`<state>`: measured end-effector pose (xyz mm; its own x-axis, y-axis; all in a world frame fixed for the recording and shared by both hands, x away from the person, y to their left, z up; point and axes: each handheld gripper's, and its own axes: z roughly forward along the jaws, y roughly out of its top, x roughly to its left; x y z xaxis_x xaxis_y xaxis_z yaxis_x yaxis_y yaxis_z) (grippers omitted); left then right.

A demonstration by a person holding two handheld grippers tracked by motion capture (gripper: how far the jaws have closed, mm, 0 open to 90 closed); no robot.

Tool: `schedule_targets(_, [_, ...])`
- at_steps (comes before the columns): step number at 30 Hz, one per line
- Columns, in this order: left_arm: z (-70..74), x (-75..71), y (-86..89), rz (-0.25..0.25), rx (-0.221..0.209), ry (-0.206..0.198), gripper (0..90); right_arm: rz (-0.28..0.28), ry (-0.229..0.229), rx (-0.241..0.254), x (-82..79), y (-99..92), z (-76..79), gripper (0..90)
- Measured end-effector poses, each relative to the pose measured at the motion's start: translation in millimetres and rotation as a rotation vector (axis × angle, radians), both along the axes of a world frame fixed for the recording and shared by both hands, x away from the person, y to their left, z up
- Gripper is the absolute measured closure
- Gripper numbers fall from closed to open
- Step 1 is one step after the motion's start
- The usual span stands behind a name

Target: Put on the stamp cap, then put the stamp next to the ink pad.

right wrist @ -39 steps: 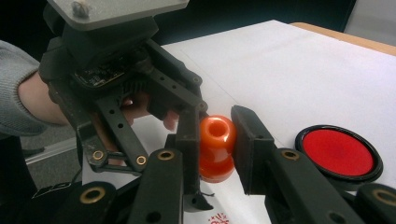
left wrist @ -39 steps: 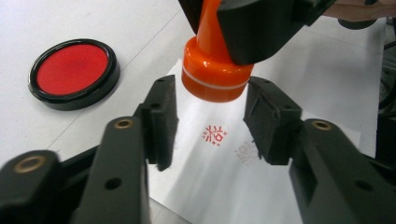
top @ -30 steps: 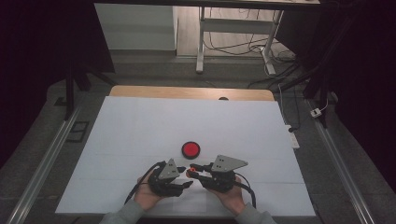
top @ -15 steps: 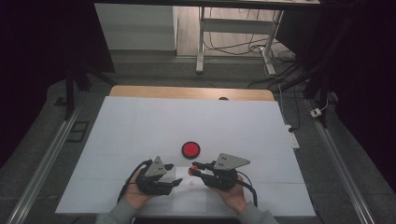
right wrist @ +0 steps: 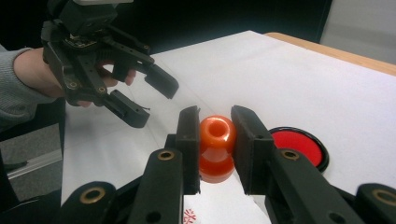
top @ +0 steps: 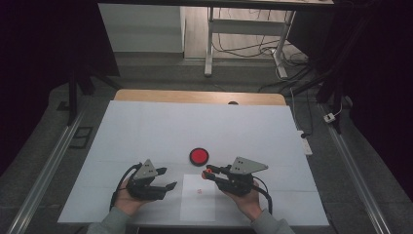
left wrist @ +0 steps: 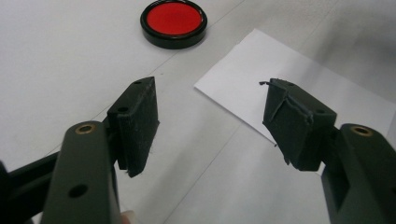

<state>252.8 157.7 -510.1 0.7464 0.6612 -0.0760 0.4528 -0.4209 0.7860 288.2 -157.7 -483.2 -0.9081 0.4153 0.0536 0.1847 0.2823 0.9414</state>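
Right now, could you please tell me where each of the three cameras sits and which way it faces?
High view: above the person's side, looking forward and down on the white table; both hands, left gripper, right gripper.
Left gripper view: rides that gripper, jaws open and empty, just opening, over the white paper sheet.
Right gripper view: along jaws shut on the orange waisted plastic stamp, facing the left gripper.
All three share the round red black-rimmed ink pad.
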Motion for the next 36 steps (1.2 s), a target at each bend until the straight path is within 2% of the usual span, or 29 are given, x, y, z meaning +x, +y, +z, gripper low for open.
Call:
schedule_targets(9, [-2.0, -9.9, 24.6, 0.048, -0.001, 0.004, 34.6, -0.014, -0.008, -0.004, 1.9, -3.4, 3.1, 72.6])
schedule_targets(19, [-7.6, -2.5, 45.7, 0.104, -0.019, 0.003, 35.7, -0.027, -0.006, -0.015, 8.5, -5.8, 1.2, 72.6])
schedule_targets(36, [-8.6, -1.7, 49.5, 0.116, -0.011, 0.004, 34.2, -0.058, -0.015, -0.014, 15.0, -11.3, 5.5, 72.6])
